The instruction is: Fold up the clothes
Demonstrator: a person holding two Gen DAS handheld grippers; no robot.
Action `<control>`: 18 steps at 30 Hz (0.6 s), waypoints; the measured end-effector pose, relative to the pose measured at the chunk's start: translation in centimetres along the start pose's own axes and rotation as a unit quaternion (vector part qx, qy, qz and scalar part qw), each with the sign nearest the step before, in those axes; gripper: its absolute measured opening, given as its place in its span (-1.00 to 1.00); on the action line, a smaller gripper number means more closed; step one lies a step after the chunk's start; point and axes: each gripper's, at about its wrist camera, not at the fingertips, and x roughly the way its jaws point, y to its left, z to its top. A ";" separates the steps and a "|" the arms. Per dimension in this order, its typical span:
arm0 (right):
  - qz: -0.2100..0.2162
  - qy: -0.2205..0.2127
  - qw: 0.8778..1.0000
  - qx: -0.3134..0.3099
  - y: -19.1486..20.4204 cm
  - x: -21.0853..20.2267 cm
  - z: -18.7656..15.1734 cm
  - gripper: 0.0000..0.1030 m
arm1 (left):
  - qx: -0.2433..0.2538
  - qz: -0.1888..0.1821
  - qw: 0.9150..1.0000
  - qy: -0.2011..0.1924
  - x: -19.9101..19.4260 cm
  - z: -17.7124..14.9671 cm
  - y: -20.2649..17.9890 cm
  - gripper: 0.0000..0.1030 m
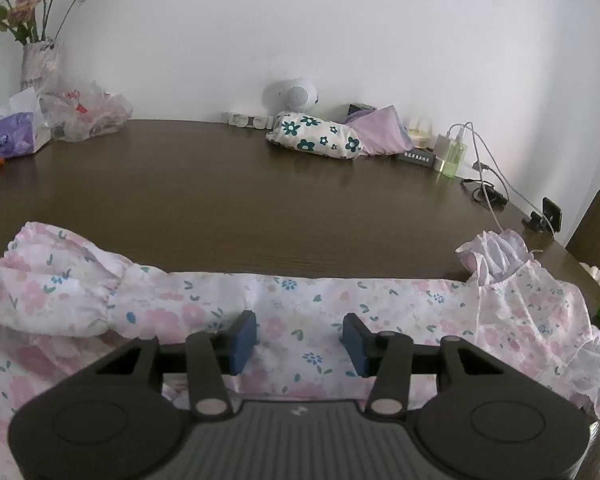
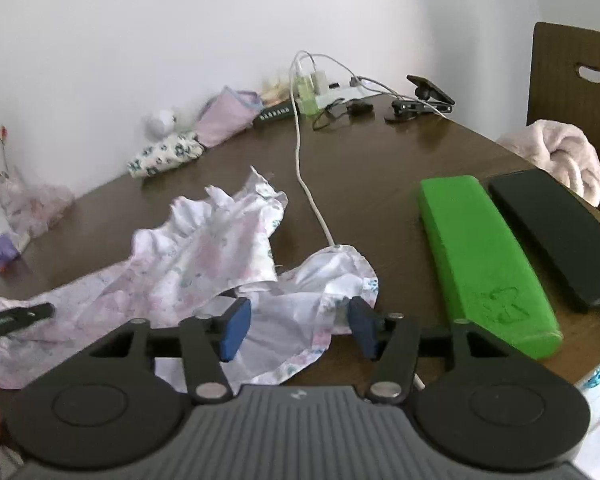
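We've got both grippers, left (image 1: 300,340) and right (image 2: 296,326), gaping wide and gripping nothing, hovering over the floral dress (image 1: 300,304) sprawled along the table's (image 1: 260,184) near edge, probably lining up the next fold.

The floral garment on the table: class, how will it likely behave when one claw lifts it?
The floral garment looks thin and crumpled, so it will probably droop, not hold shape. Its ruffled sleeve may trail and drag. The white cable touching it could get tugged along.
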 end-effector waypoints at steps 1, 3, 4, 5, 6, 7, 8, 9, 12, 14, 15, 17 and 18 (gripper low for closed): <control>-0.004 -0.003 1.000 -0.004 0.1 0.4 0.0 -0.76 | 0.000 0.000 1.000 0.000 0.0 0.0 0.0 -0.09; 0.005 -0.016 1.000 -0.017 0.5 0.5 0.2 -0.82 | 0.003 0.000 1.000 -0.001 -0.1 -0.1 -0.1 -0.08; 0.012 -0.030 0.999 -0.027 0.9 0.4 0.4 -0.86 | 0.005 0.000 1.000 -0.001 -0.1 -0.2 -0.2 -0.06; 0.027 -0.060 0.997 -0.046 1.8 -0.1 0.8 -0.86 | 0.005 -0.002 1.000 -0.001 -0.1 -0.2 -0.2 0.00; 0.042 -0.090 0.993 -0.065 2.7 -0.7 1.3 -0.86 | 0.005 -0.004 1.000 -0.001 -0.1 -0.2 -0.2 0.02; 0.060 -0.121 0.987 -0.087 3.8 -1.2 1.7 -0.86 | 0.006 -0.006 1.000 -0.001 -0.1 -0.2 -0.3 0.05; 0.082 -0.155 0.977 -0.121 5.3 -1.6 2.1 -0.86 | 0.003 -0.011 1.000 -0.002 -0.2 -0.2 -0.2 0.11; 0.104 -0.178 0.965 -0.160 7.2 -1.6 2.5 -0.86 | -0.002 -0.016 1.000 -0.003 -0.3 -0.2 0.0 0.12; 0.192 -0.114 0.945 -0.240 12.8 1.2 2.6 -0.86 | -0.039 -0.042 0.998 -0.019 -1.3 -0.2 1.2 0.12; 0.231 -0.051 0.928 -0.287 15.2 3.0 0.7 -0.86 | -0.096 -0.063 0.992 -0.048 -2.6 -0.2 3.3 0.12; 0.250 -0.019 0.917 -0.310 16.3 3.9 -0.3 -0.86 | -0.130 -0.071 0.987 -0.059 -3.4 -0.3 4.4 0.12; 0.285 0.038 0.890 -0.353 18.5 5.5 -2.2 -0.86 | -0.166 -0.091 0.980 -0.068 -4.6 -0.4 5.7 0.14; 0.299 0.045 0.880 -0.366 18.7 5.5 -2.8 -0.85 | -0.170 -0.104 0.978 -0.067 -5.0 -0.4 5.9 0.17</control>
